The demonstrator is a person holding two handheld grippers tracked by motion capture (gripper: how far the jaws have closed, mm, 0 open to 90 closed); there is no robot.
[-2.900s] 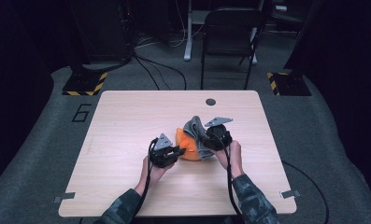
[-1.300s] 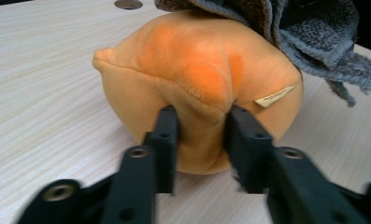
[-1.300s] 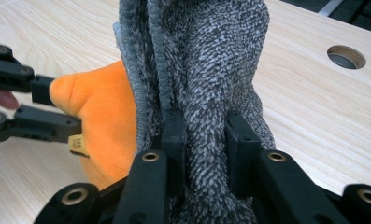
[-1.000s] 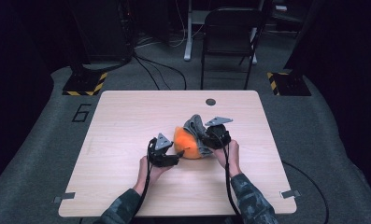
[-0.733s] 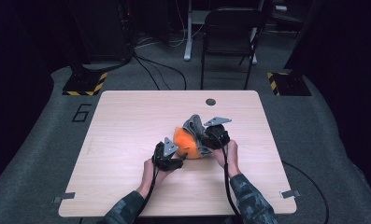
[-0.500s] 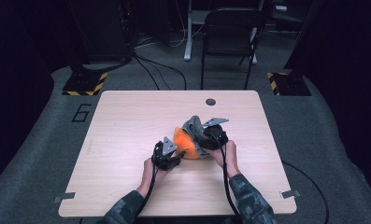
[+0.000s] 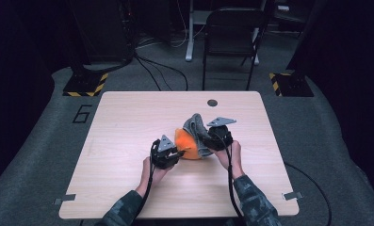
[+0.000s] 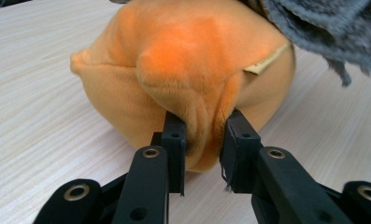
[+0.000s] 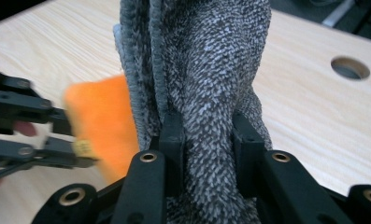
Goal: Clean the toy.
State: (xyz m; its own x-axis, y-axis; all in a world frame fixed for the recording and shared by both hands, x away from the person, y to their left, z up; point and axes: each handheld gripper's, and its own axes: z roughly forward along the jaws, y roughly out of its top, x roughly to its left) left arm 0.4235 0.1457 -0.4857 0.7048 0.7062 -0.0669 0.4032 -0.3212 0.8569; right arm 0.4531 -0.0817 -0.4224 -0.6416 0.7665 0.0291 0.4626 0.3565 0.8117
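Near the middle of the table (image 7: 128,117), towards its right edge, sits the orange plush toy (image 8: 183,74). The left gripper (image 8: 203,140) has just been closing and now pinches a fold of its fur. It looks light and squashy, best taken by a thick pinch. The right gripper (image 9: 206,140) is clamped on the grey fuzzy cloth (image 9: 206,65) draped over it, limp and easily tugged.

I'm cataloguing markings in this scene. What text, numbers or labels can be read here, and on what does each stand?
"6" – painted on the grey floor mat left of the table.
Tan sewn-in tag on the orange plush toy: any print is too small to read.
No other writing is legible.
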